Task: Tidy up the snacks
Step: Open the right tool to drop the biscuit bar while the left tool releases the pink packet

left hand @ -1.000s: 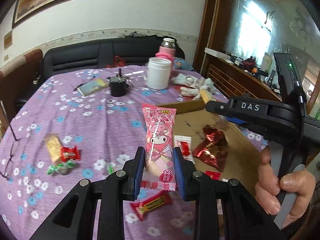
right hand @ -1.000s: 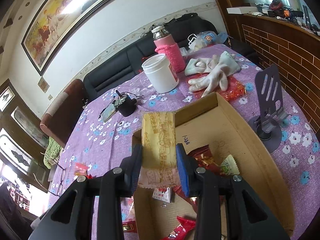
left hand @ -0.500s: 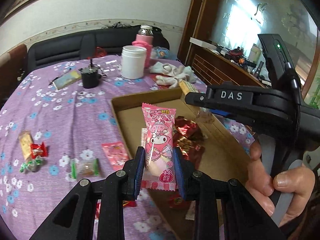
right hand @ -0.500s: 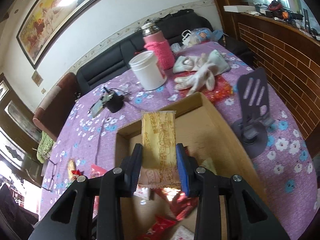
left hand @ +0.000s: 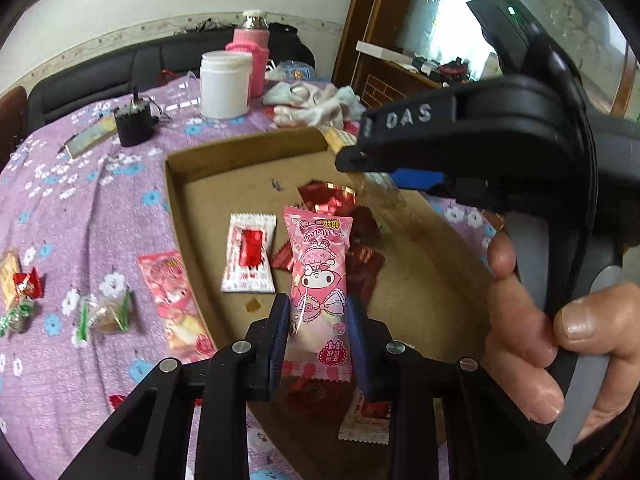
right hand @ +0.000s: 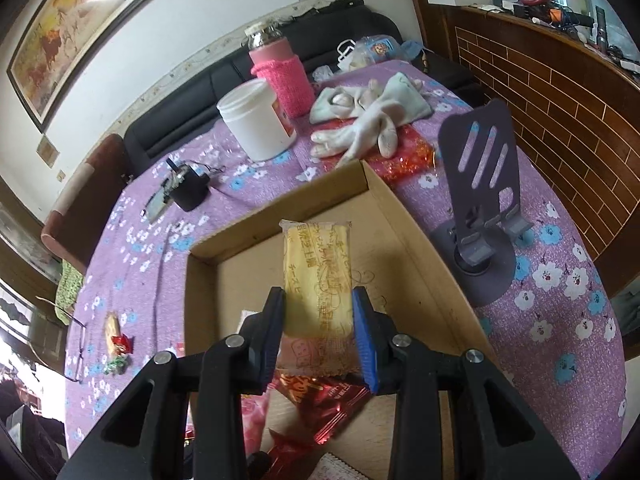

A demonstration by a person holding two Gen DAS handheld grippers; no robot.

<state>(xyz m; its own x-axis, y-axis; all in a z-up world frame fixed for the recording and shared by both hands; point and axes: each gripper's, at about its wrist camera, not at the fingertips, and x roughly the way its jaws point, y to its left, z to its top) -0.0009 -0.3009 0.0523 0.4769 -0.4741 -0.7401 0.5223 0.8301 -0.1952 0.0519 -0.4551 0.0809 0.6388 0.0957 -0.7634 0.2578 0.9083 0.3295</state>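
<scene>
Both jaws pinching: left gripper point(left hand: 318, 326) on pink snack pack point(left hand: 319, 276), right gripper point(right hand: 320, 330) on yellow biscuit pack point(right hand: 318, 276). Lower both w/ care over cardboard box point(right hand: 416, 236), drop far of red wrappers point(left hand: 360, 256).

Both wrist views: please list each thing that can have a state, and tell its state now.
left gripper: shut on the pink snack packet, above the box.
right gripper: shut on the yellow biscuit packet, above the box.
cardboard box: open on top, several snacks inside.
white jar: upright, lid on.
pink-sleeved flask: upright, capped.
phone stand: upright, nothing on it.
white gloves: lying crumpled.
</scene>
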